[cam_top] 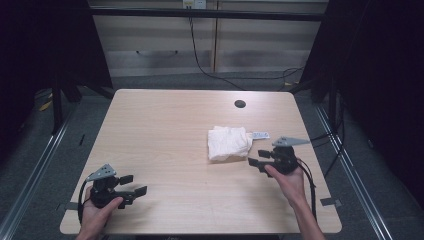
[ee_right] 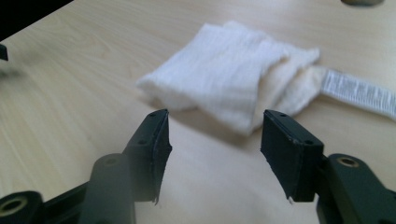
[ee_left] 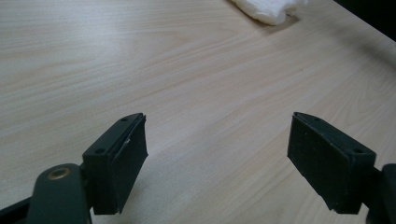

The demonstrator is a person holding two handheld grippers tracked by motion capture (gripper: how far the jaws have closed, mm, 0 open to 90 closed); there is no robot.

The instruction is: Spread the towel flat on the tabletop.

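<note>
Folded white towel (cam_top: 229, 142) lies right of the table (cam_top: 165, 125) centre, label (cam_top: 260, 135) at its right edge. Right gripper (cam_top: 262, 157) (jaws wide, empty) sits just beside it; left gripper (cam_top: 132, 185) idles open, well apart. Approach step; next, presumably, advance and pinch an edge.

One folded white cloth (cam_top: 229, 142) with one label tag (cam_top: 260, 135), one wooden table (cam_top: 165, 130), one cable hole (cam_top: 240, 104), two hand-held grippers: left gripper (cam_top: 134, 184), right gripper (cam_top: 259, 157).
</note>
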